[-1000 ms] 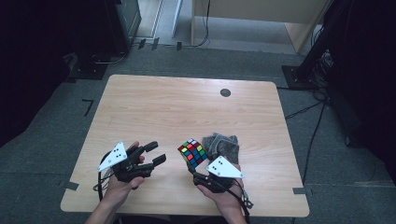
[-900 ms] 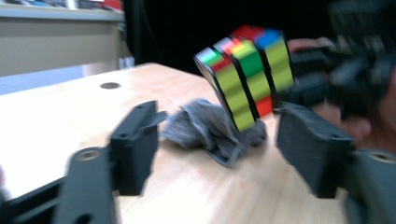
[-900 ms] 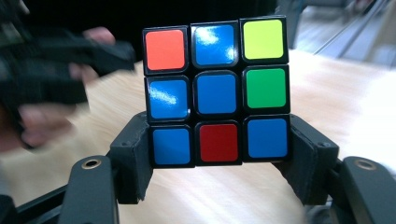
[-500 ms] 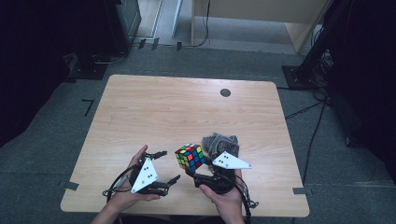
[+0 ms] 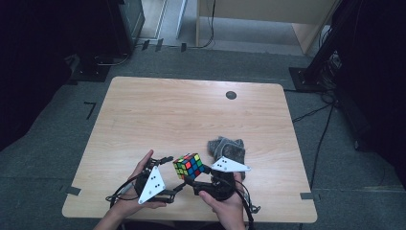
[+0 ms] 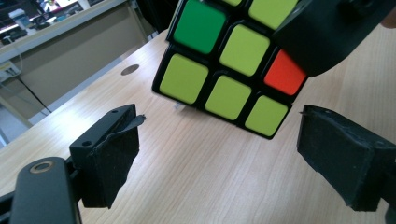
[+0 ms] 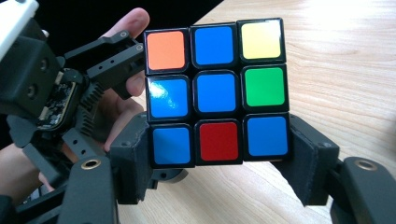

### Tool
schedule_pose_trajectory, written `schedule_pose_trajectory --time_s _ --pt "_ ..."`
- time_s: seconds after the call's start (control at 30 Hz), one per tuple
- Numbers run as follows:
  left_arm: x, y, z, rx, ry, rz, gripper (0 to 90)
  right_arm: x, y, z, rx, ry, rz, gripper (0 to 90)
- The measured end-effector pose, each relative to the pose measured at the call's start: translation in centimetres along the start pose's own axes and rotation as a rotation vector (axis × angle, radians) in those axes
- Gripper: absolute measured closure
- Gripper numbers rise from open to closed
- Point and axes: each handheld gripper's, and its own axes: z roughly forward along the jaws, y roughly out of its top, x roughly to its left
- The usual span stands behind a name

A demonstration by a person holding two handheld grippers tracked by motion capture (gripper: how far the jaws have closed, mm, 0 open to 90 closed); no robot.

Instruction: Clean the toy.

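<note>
High view, item one: puzzle cube [image 5: 188, 166], three-by-three, mixed colours, held tilted just above the near edge of the wooden counter [image 5: 191, 115], between my two hands. Item two: my right gripper [image 5: 203, 180], fingers pinching the cube's lowest layer from both sides; the right gripper view shows one pad on each side of the bottom row, the face toward the camera mostly blue with orange, yellow, green and red squares. Item three: my left gripper [image 5: 171, 175], just beside the cube on its left, fingers spread wide, having just been opening; in the left gripper view the cube [image 6: 229, 65] hangs ahead of and above the two fingers [image 6: 112, 154], touching neither, its facing side mostly yellow-green with one green and one red square. Item four: grey crumpled cloth [image 5: 227, 147], lying on the counter just behind my right hand. Item five: small dark round mark [image 5: 231, 95] on the counter's far side, well apart from the cube.
</note>
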Motion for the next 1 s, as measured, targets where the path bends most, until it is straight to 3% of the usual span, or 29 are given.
schedule_pose_trajectory --time_s 0.17,0.3,0.57,0.6,0.77,0.93,1.0 --pt "-0.4 0.0 0.2 0.005 0.007 0.025 13.3 -0.1 -0.1 0.0 0.010 0.021 0.029 34.2" --pt "-0.9 0.0 0.4 0.018 0.044 0.079 13.3 -0.1 0.0 0.2 0.023 0.037 0.038 34.2" --pt "-1.0 0.1 0.5 0.014 0.047 0.092 15.5 -0.2 -0.3 0.8 0.073 0.041 0.057 34.2" --pt "-1.0 0.1 0.4 0.009 0.040 0.093 22.4 -0.2 -0.2 0.8 0.084 0.045 0.063 34.2" --pt "-1.3 0.1 0.3 0.013 0.009 0.102 32.6 -0.3 -0.3 1.1 0.118 0.049 0.076 33.7" --pt "-1.0 0.0 0.3 -0.001 -0.008 0.056 33.6 -0.5 -0.3 1.0 0.104 0.069 0.091 30.0" --pt "-0.2 -0.1 0.0 -0.009 -0.015 0.006 33.8 -1.0 0.1 0.6 0.068 0.085 0.089 24.4"
